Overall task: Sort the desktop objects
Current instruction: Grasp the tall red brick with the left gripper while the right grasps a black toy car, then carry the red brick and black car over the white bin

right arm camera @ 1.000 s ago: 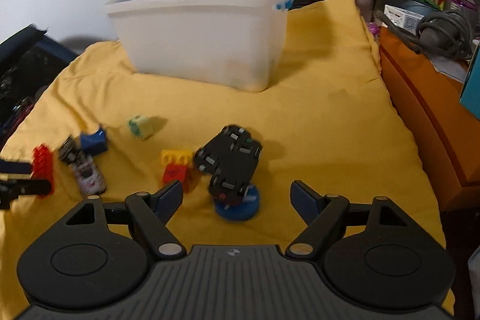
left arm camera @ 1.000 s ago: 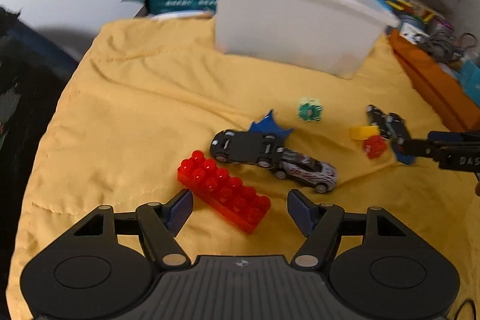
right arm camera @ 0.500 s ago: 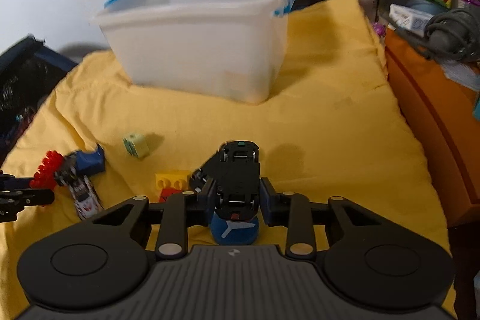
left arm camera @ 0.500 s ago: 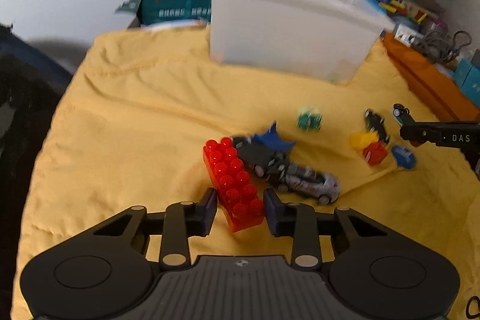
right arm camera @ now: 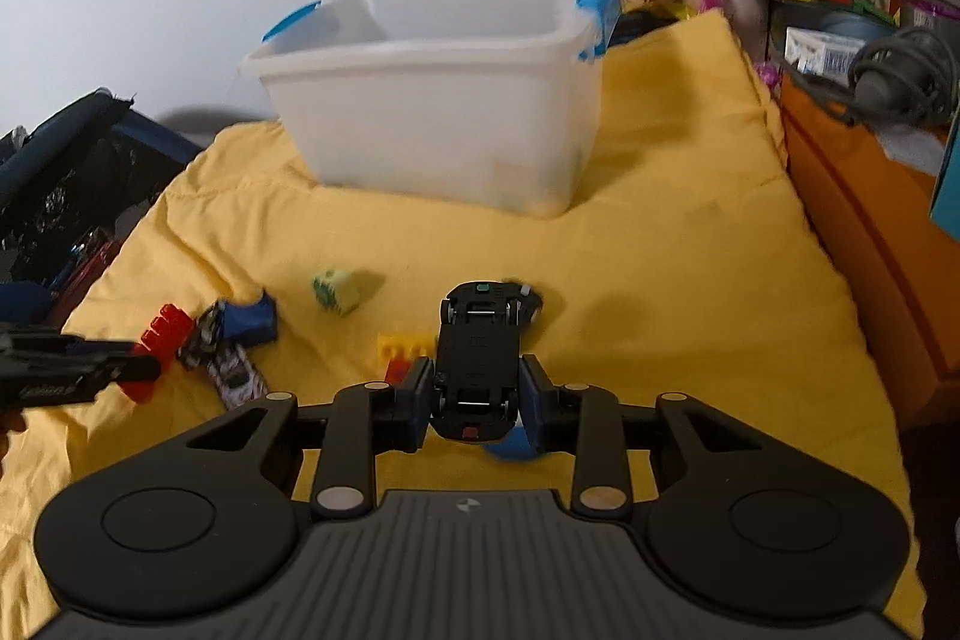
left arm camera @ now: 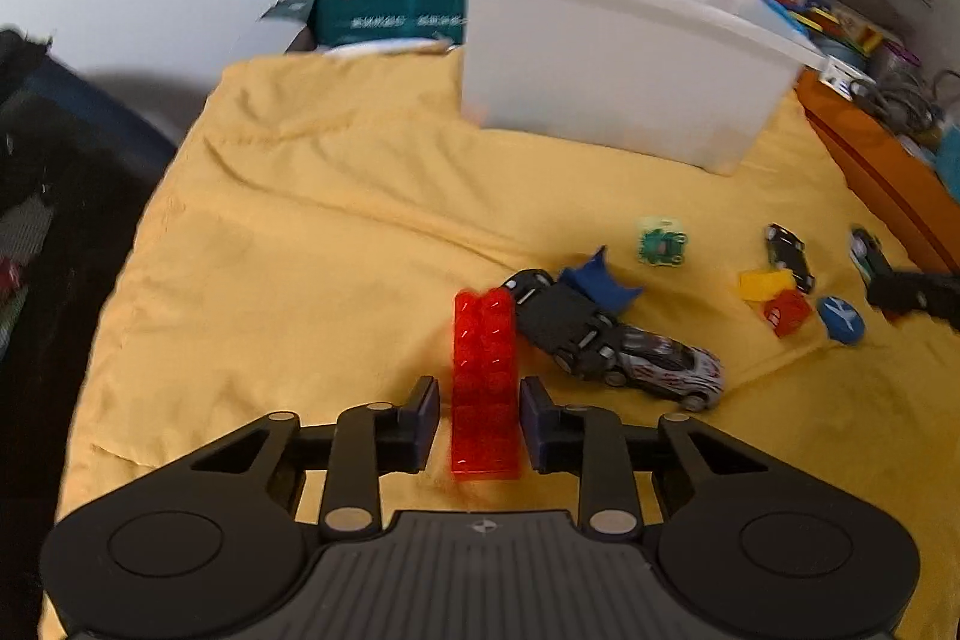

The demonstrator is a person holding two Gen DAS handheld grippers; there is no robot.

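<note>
Both grippers pinch a toy. Left gripper (left arm camera: pixel 479 421) has its two fingers pressed on the sides of the long red block (left arm camera: pixel 485 382). That block lies on the yellow cloth (left arm camera: pixel 288 244), and its long side points away from the camera, toward the big white bin (left arm camera: pixel 606 81). Right gripper (right arm camera: pixel 477 403) squeezes a black toy car (right arm camera: pixel 478 358). The car is belly up, with its long side pointing straight ahead at the bin too.

The yellow cloth is the biggest thing, and all the toys sit on it. The white bin stands at the far end of the cloth; it has blue handles.

Count the cars in the left view: four. One black upside-down car (left arm camera: pixel 558 319) touches a silver car (left arm camera: pixel 666 370) just right of the red block. Two more small cars are far right. One of them sits in the right gripper.

One blue curved piece (left arm camera: pixel 600 283) sits behind the black car. One green cube (left arm camera: pixel 660 241) sits alone. One yellow block (left arm camera: pixel 763 283) touches one small red block (left arm camera: pixel 786 313). One blue round disc (left arm camera: pixel 841 319) lies beside them.

Only the right view looks down into the bin. Only the left view shows the green box (left arm camera: pixel 390 6) behind the cloth.
</note>
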